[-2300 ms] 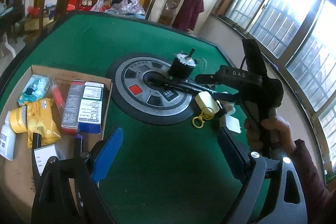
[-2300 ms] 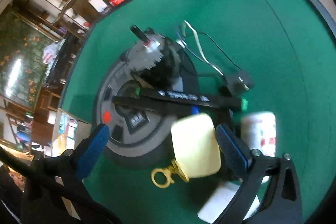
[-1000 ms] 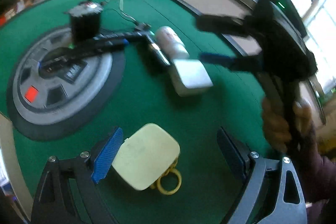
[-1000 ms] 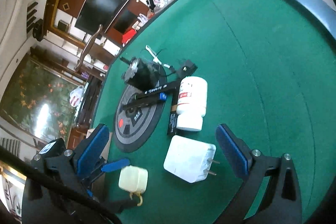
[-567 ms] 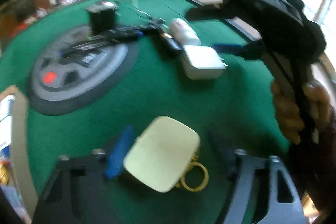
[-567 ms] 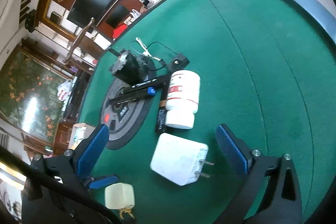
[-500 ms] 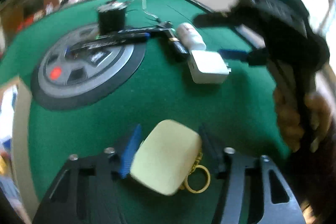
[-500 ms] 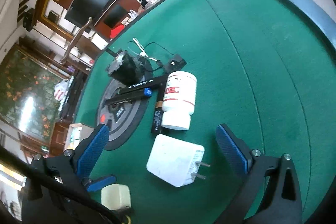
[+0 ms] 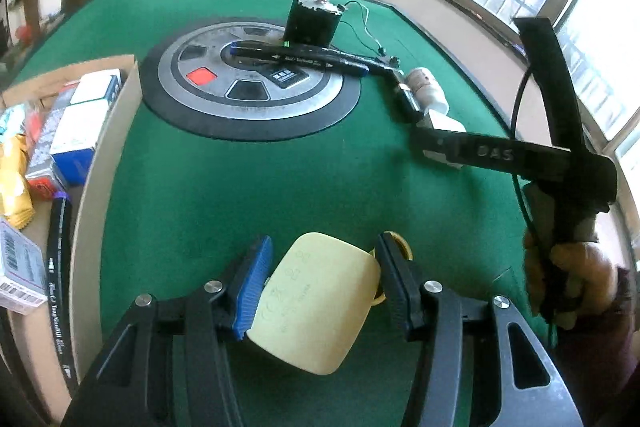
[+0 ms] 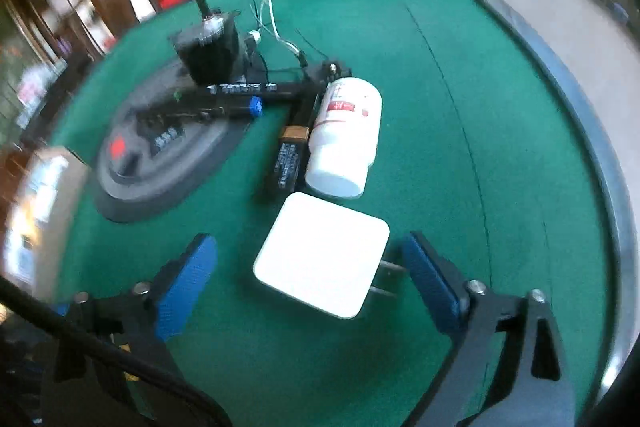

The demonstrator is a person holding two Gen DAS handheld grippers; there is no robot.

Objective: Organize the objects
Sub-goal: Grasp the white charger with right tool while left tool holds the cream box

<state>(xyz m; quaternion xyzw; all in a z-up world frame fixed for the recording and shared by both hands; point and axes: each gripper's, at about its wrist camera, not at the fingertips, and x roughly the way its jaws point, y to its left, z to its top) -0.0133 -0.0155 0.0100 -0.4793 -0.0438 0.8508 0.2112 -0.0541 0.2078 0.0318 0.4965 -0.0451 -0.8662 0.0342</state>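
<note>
Left gripper [image 9: 320, 281]: clamped on pale-yellow rounded plastic case [image 9: 316, 303]; corner grip, may twist out.
Right gripper [image 10: 308, 279]: jaws closing, not yet touching white square plug adapter [image 10: 322, 259]; prongs may snag.

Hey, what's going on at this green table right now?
A person is tidying loose items with two handheld grippers. The left gripper is clamped on a pale yellow case with a ring. The right gripper, jaws just closing but not touching, straddles a white charger. A cardboard box at the left already holds several things.
</note>
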